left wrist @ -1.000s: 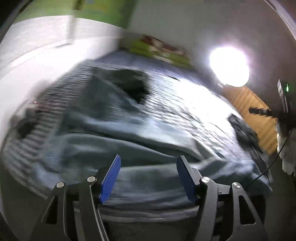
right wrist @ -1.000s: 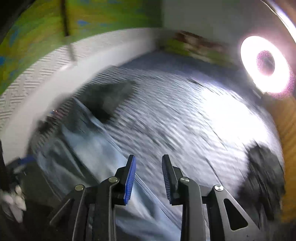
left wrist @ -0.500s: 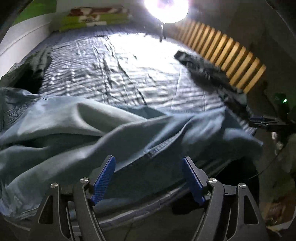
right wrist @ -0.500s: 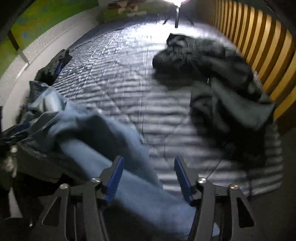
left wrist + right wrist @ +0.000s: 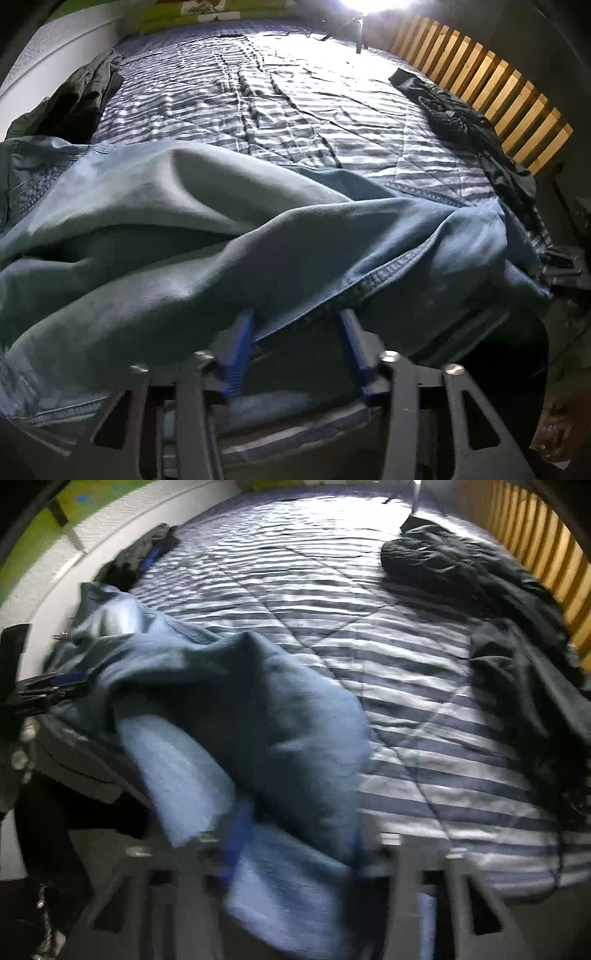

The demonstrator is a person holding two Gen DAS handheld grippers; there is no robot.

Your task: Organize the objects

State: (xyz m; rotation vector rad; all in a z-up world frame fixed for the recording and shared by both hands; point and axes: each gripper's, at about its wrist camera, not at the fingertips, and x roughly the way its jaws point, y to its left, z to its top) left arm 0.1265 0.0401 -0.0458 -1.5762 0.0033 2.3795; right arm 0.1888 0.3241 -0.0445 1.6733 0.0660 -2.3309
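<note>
I have both tools tipped steeply down at the near edge of the bed (image 5: 295, 110). My left hand-held gripper (image 5: 295, 325) sits low centre in its view, its 2 blue pads (image 5: 240, 350) closing with a seamed fold of the jeans (image 5: 184, 221) between them; the pads still stand apart, and I cannot tell whether they press the cloth yet. The jeans lie crumpled across the lower half of that frame, draped over the bed's edge. My right hand-held gripper (image 5: 295, 834), blurred at the bottom of its view, is also closing, with a thick bunch of the jeans (image 5: 258, 720) filling the gap; whether it is clamped I cannot tell. A dark jacket (image 5: 498, 609) lies at the right of the striped bedspread, beside the wooden slats (image 5: 498, 81). Another dark garment (image 5: 85, 92) lies upper left.
</note>
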